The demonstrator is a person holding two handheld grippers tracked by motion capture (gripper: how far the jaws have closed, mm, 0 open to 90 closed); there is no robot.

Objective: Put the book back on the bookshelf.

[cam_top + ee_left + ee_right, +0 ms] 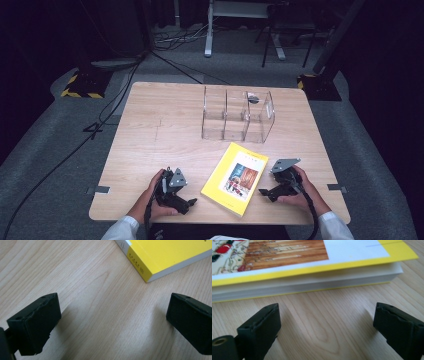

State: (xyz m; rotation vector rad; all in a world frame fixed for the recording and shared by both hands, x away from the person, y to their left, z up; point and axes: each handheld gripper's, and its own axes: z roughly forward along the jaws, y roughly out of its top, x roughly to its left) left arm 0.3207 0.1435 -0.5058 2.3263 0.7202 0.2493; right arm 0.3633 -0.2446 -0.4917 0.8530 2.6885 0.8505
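A yellow book (234, 178) is found lying flat on the wooden tabletop (160, 130), near its front edge, between the two claws. The right claw (264, 192) is held low just beside the book's page edge, its jaws spread wide with nothing between them; bare wood is seen in the gap. The left claw (192, 202) is set near the book's spine corner, jaws likewise wide apart and empty. A clear three-compartment organiser (238, 116) is noted farther back, well apart from the book
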